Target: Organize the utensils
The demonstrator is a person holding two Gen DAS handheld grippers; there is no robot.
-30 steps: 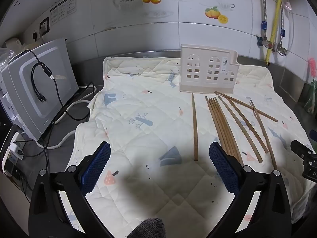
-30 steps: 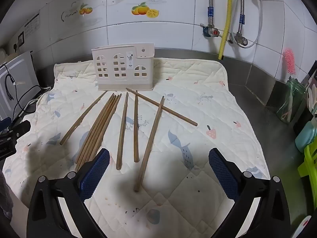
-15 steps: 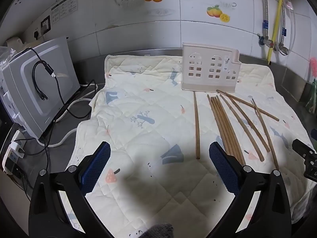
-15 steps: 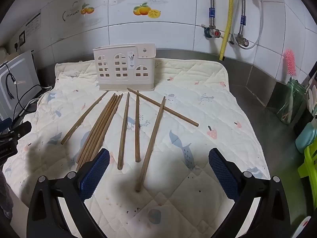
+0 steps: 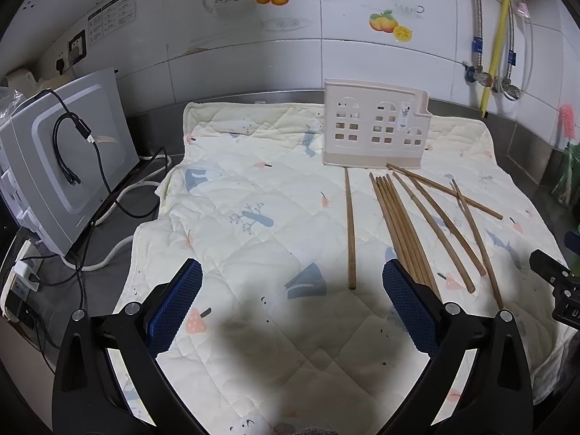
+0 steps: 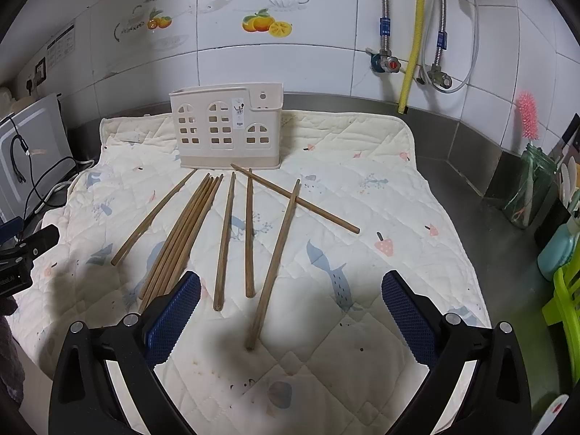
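Several brown wooden chopsticks lie fanned out on a cream quilted mat; they also show in the left wrist view. A beige house-shaped utensil holder stands upright behind them, also in the left wrist view. My right gripper is open and empty, above the near ends of the chopsticks. My left gripper is open and empty, left of the chopstick bundle, with one lone chopstick ahead of it.
A white appliance with black cables stands left of the mat. Pipes and a yellow hose run down the tiled wall. A glass jar with a pink brush and green items stand at the right.
Both grippers have moved slightly forward toward the holder and chopsticks. Nothing on the mat has moved.
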